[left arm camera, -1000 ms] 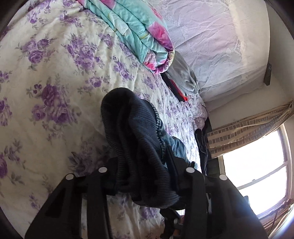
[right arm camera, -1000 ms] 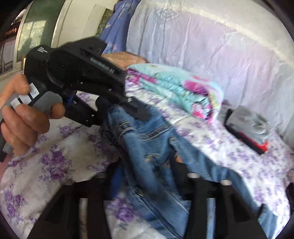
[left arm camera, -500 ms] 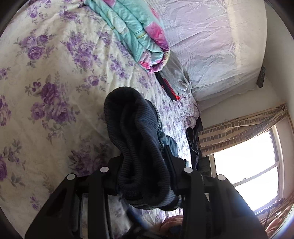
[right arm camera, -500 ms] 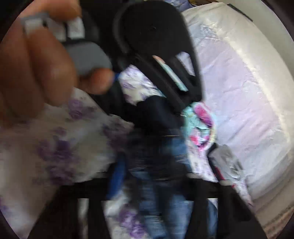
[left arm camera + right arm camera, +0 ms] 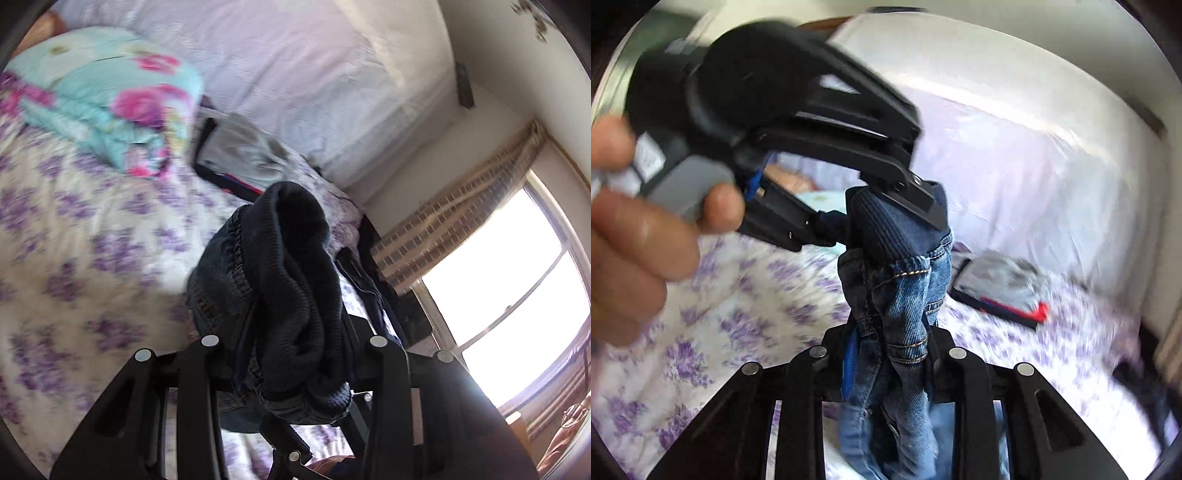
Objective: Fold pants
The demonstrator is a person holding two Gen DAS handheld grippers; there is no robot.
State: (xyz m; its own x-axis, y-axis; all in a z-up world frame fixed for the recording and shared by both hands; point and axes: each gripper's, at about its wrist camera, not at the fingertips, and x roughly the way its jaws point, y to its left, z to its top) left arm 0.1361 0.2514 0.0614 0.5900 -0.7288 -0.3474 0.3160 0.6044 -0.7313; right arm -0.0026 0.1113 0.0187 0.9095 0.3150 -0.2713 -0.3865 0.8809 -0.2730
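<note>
The pants are blue jeans (image 5: 905, 306) with a dark ribbed waistband (image 5: 291, 266). My left gripper (image 5: 291, 343) is shut on the waistband, which bunches up between its fingers. My right gripper (image 5: 886, 354) is shut on the denim lower down, and the legs hang below it. In the right wrist view the left gripper (image 5: 886, 206) shows just above, clamped on the same waistband, held by a hand (image 5: 635, 243). The pants hang in the air above the bed.
A bed with a purple-flowered sheet (image 5: 74, 236) lies below. A folded teal and pink quilt (image 5: 103, 103) and a grey garment on a black and red item (image 5: 1001, 288) lie near the covered headboard (image 5: 295, 74). A window (image 5: 517, 280) is at the right.
Both grippers have lifted the pants and swung toward the headboard. The left gripper now sits close above the right one, and the denim hangs straight between them.
</note>
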